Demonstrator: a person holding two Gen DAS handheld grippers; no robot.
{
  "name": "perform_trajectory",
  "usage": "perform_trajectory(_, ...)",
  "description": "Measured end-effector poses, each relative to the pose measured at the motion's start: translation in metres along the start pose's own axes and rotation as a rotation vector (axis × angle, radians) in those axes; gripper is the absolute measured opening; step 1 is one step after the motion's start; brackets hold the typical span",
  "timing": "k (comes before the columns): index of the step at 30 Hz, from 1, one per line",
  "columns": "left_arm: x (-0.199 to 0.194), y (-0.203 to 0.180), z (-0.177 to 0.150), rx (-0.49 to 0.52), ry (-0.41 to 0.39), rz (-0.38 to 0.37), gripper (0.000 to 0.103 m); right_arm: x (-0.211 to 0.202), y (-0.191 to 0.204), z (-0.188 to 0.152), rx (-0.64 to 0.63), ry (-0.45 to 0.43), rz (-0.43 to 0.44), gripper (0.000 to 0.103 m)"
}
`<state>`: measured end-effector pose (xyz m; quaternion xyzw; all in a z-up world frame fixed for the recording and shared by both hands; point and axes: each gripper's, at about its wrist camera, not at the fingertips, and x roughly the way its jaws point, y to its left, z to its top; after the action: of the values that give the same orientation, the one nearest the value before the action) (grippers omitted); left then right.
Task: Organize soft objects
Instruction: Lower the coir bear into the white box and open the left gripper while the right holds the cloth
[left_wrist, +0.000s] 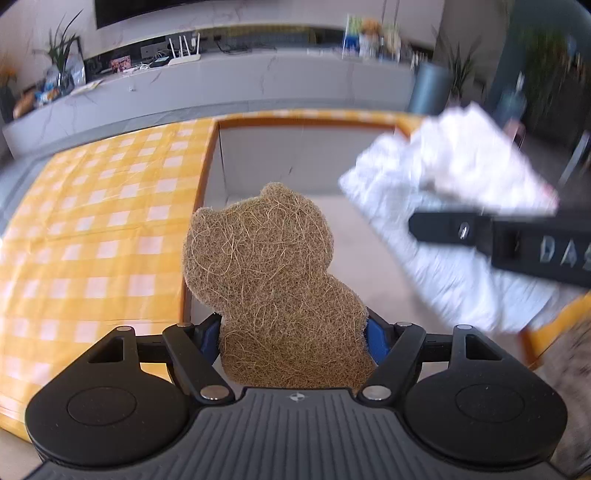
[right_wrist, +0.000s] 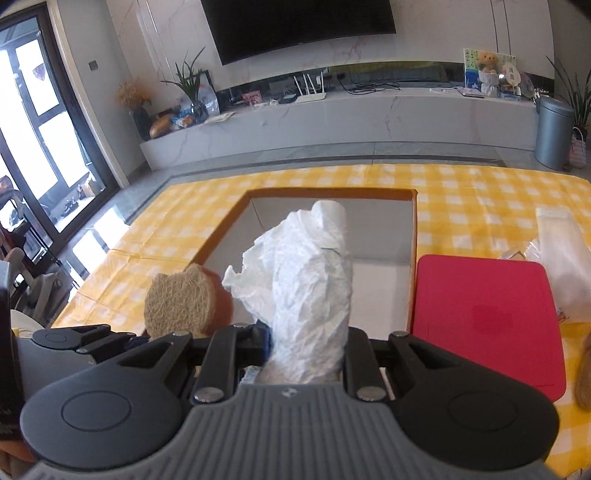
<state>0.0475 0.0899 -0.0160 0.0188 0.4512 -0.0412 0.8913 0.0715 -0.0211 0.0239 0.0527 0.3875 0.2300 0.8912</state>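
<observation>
Over the open box (left_wrist: 295, 155) on the table (left_wrist: 92, 221), both tongs carry something soft. The left tongs (left_wrist: 293, 336) stand wide, yet their blue pads press on either side of a brown, bear-shaped scrubber (left_wrist: 266, 273), which sticks up between them above the box's pale floor. The right tongs (right_wrist: 306, 347) are nearly pressed together, pinching a crumpled white cloth (right_wrist: 306, 280) that rises upright in front of their camera. In the left wrist view the cloth (left_wrist: 443, 184) appears blurred at the right, hanging over the box's right side, with the right tongs' black body below it. In the right wrist view the scrubber (right_wrist: 181, 302) shows at the box's left edge, just beside the cloth. A red mat (right_wrist: 487, 317) lies on the yellow checked tablecloth (right_wrist: 480, 206), touching the box's right wall. Beyond the mat sits a clear plastic bundle (right_wrist: 561, 266).
</observation>
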Motion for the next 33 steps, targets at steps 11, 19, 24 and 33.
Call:
perform_trajectory(11, -0.012, -0.039, -0.009, 0.168, 0.008, 0.247, 0.091, -0.003, -0.002, -0.006, 0.000, 0.015, -0.025, 0.018)
perform_trajectory(19, -0.034, -0.044, -0.010, 0.143, -0.079, 0.217, 0.094, -0.004, -0.003, -0.008, 0.000, 0.019, -0.025, 0.018)
perform_trajectory(24, -0.037, -0.041, -0.001, 0.171, -0.194, 0.263, 0.097, -0.002, -0.002, -0.008, 0.001, 0.022, -0.026, 0.019)
perform_trajectory(33, -0.030, -0.019, 0.005, 0.065, -0.223, 0.216, 0.097, -0.002, 0.001, -0.009, -0.014, 0.031, -0.015, 0.020)
